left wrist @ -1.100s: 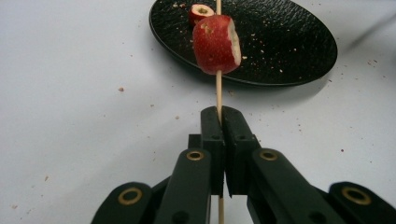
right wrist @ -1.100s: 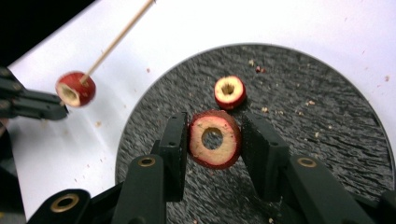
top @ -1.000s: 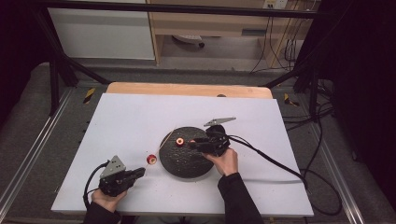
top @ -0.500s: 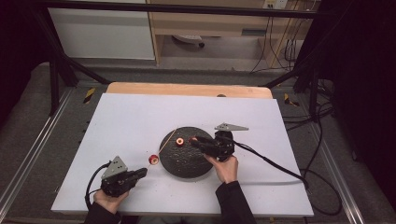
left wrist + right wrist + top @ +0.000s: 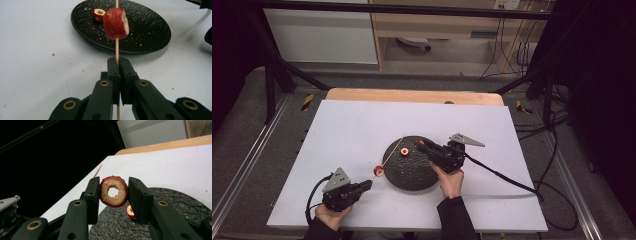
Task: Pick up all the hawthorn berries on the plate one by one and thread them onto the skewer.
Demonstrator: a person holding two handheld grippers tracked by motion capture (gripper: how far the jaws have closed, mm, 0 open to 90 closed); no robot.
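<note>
My left gripper (image 5: 368, 184) (image 5: 117, 61) rests near the table's front left, shut on the lower end of a thin wooden skewer (image 5: 116, 47). The skewer slants up toward the black plate (image 5: 412, 172) and carries a red fruit piece (image 5: 378, 171) (image 5: 115, 23). Over the plate's right side, my right gripper (image 5: 419, 145) (image 5: 113, 187) is shut on a cored red fruit ring (image 5: 113, 191), held just above the plate. Another red piece (image 5: 404, 151) (image 5: 98, 14) (image 5: 130, 212) lies on the plate. The skewer's tip (image 5: 98, 171) points up past the ring.
The plate (image 5: 150, 32) is strewn with crumbs and stands on a white table top (image 5: 362, 130). A wooden strip (image 5: 412, 96) runs along its far edge. The right gripper's cable (image 5: 507, 177) trails off to the right across the table.
My right gripper has turned and shifted slightly to the right over the plate with the ring in its jaws. The left gripper and skewer have stayed put.
</note>
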